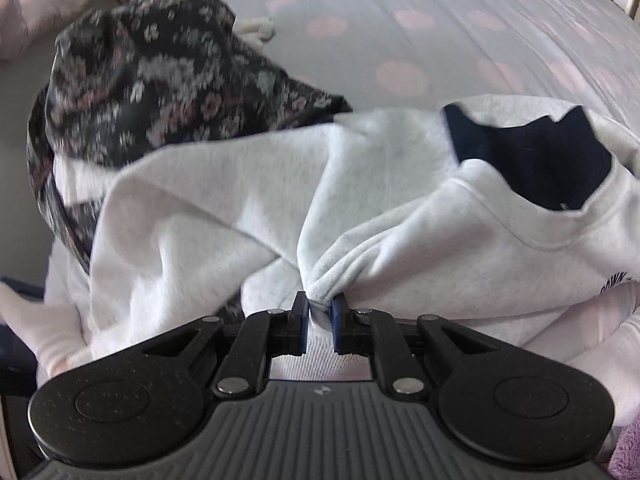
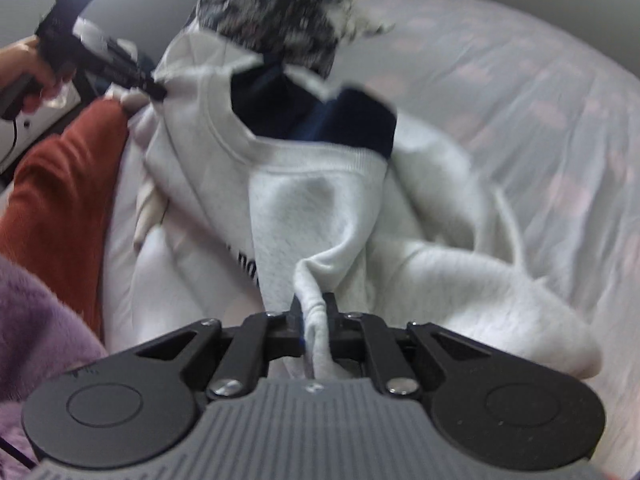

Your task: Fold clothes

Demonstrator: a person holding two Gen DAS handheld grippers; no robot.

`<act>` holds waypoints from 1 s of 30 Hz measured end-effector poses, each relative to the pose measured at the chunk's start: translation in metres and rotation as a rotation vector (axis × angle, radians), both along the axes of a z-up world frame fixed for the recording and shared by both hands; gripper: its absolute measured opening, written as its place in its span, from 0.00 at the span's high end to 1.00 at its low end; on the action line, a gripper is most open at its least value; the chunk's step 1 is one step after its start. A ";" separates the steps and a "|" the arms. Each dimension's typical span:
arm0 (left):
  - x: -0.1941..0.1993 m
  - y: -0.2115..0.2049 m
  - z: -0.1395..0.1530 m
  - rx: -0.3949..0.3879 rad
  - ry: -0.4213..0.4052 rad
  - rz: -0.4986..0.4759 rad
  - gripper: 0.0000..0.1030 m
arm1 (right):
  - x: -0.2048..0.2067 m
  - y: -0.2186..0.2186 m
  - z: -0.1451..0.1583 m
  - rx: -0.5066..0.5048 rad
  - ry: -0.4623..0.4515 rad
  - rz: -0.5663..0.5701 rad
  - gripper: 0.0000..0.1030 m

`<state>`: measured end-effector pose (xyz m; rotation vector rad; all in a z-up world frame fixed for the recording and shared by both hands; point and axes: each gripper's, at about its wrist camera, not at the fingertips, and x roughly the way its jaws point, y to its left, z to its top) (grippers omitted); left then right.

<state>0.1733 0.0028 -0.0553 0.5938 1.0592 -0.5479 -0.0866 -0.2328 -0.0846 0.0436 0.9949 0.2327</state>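
The pale grey sweatshirt [image 1: 400,208] hangs bunched above the bed [image 1: 440,32], collar with its navy lining [image 1: 536,160] gaping open between the two grips, so this looks like a spread-out before any fold is made. The left hand-held gripper [image 1: 320,312] is clenched on a pinch of the fabric just left of the collar, cloth gathered into tight wrinkles right at its tips; a pinch there, near the shoulder, lets the body drop free below. The right hand-held gripper [image 2: 314,308] is clamped on the opposite shoulder, a rope of cloth running back between its jaws. Two matched grips, one either side of the neck, should let the garment be pulled flat. Beyond the left hand-held gripper and off to its left, a dark floral garment [image 1: 152,80] lies heaped, part of it draped on the sweatshirt, which could drag along. Nearer the right hand-held gripper, to its left, sit a rust-red cloth [image 2: 64,184] and a purple fleecy sleeve [image 2: 36,320].
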 end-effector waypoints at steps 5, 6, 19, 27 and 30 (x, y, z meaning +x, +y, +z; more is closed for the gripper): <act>-0.003 0.010 -0.009 -0.020 0.011 0.019 0.90 | -0.001 -0.002 0.006 -0.021 0.022 0.030 0.78; -0.004 0.011 -0.010 -0.023 0.011 0.020 0.90 | -0.001 -0.003 0.015 -0.035 0.013 0.044 0.72; 0.002 0.018 -0.016 -0.067 0.027 0.040 0.90 | 0.010 -0.050 0.099 -0.099 -0.063 0.045 0.57; 0.003 0.015 -0.018 -0.062 0.030 0.039 0.90 | 0.011 -0.019 0.053 -0.091 0.059 0.135 0.56; 0.003 0.013 -0.020 -0.053 0.034 0.037 0.90 | 0.005 -0.001 0.027 -0.114 0.089 0.156 0.56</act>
